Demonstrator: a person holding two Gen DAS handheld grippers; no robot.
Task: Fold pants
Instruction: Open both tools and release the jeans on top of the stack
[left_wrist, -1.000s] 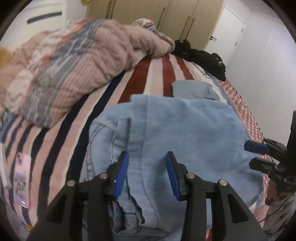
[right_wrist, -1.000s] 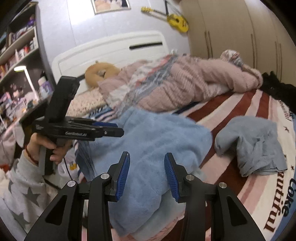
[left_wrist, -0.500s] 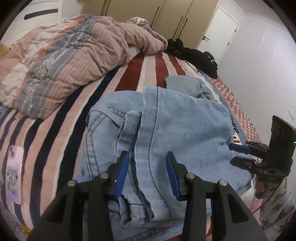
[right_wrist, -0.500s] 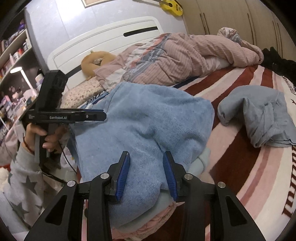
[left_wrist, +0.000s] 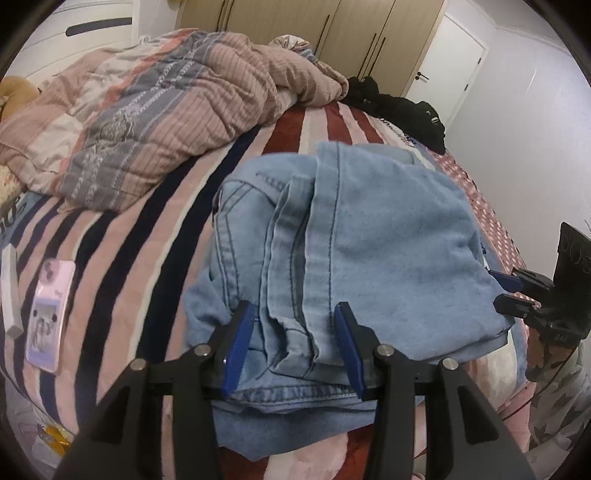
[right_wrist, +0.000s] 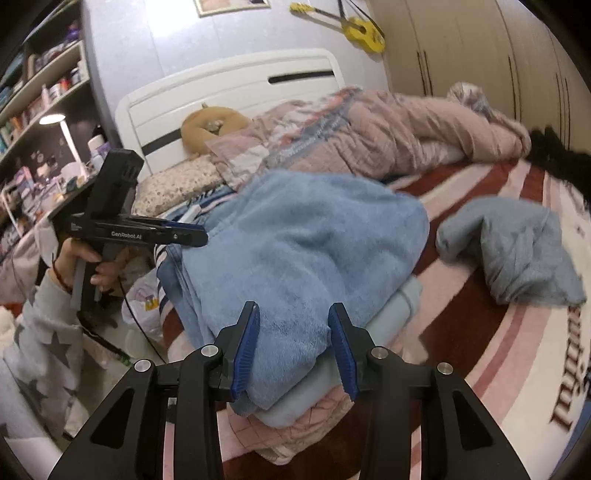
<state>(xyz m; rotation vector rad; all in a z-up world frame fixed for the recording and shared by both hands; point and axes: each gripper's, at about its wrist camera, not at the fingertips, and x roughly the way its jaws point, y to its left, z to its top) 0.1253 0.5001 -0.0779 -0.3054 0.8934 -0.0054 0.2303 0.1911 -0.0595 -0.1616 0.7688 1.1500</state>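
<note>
Light blue denim pants (left_wrist: 369, 236) lie folded in a thick bundle on the striped bed, near its front edge. My left gripper (left_wrist: 293, 328) is open, its blue-padded jaws on either side of the folded seam edges at the bundle's near end. In the right wrist view the same pants (right_wrist: 310, 251) show as a rounded blue heap on top of other folded clothes. My right gripper (right_wrist: 293, 332) is open, jaws straddling the heap's near corner. Each gripper shows in the other's view: the right one (left_wrist: 511, 291) and the left one (right_wrist: 184, 234).
A rumpled pink and grey quilt (left_wrist: 166, 110) covers the far side of the bed. A grey-blue garment (right_wrist: 513, 247) lies to the right of the pants. A phone (left_wrist: 50, 310) lies on the bed at the left. Black clothes (left_wrist: 399, 110) sit near the wardrobe.
Both grippers have moved closer and lower onto the folded pants, so the bundle's edges now sit between their open jaws. The pants look more settled and flat.
</note>
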